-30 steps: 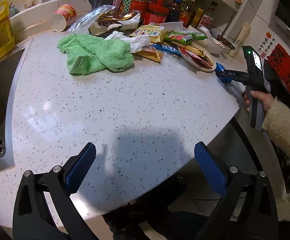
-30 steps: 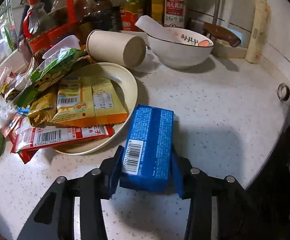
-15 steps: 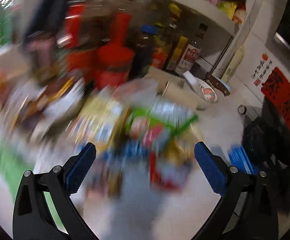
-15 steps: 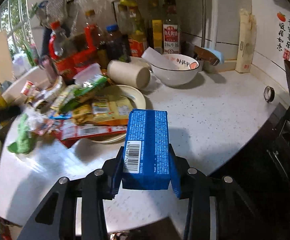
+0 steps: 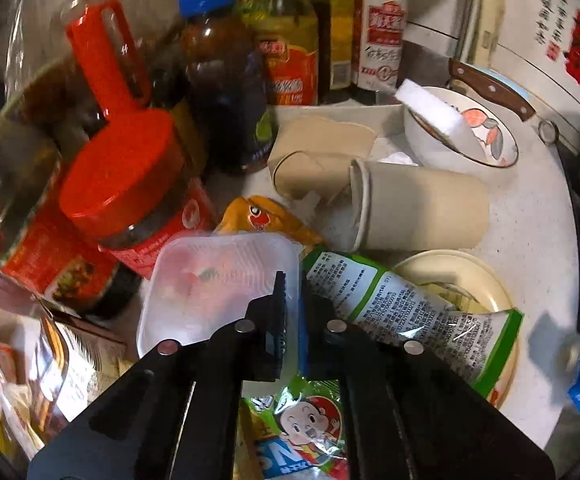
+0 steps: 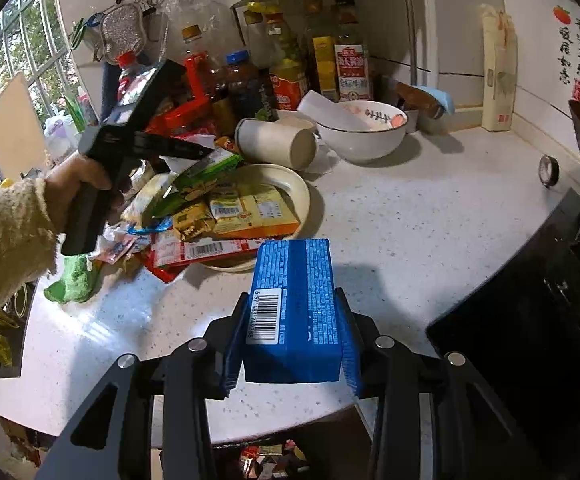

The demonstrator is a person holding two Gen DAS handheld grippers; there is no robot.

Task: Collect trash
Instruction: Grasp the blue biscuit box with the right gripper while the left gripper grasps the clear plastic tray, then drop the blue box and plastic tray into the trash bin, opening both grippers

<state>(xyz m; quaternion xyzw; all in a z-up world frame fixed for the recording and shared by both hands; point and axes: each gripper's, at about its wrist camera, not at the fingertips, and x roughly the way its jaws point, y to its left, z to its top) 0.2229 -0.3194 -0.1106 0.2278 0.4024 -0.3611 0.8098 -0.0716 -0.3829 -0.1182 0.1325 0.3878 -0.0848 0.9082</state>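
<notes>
In the left wrist view my left gripper [image 5: 291, 292] is shut on the right rim of a clear plastic tray [image 5: 210, 280] that lies among wrappers at the foot of the jars. The right wrist view shows the same gripper [image 6: 206, 152] over the pile, held by a hand in a fuzzy sleeve. My right gripper [image 6: 291, 298] is shut on a blue box [image 6: 301, 264] with a barcode, held above the speckled counter [image 6: 409, 216] near its front edge. A green snack wrapper [image 5: 389, 304] lies just right of the left fingers.
A paper cup [image 5: 417, 208] lies on its side behind a plate [image 5: 485, 280] of wrappers. A bowl [image 5: 461, 136] and a knife [image 5: 489, 88] sit further back, with red-lidded jars [image 5: 122, 176] and bottles on the left. A green cloth [image 6: 74, 280] lies on the counter's left.
My left gripper swept from the bare counter to the wrapper pile and went from wide open to shut on the tray. The right gripper rose a little with the blue box.
</notes>
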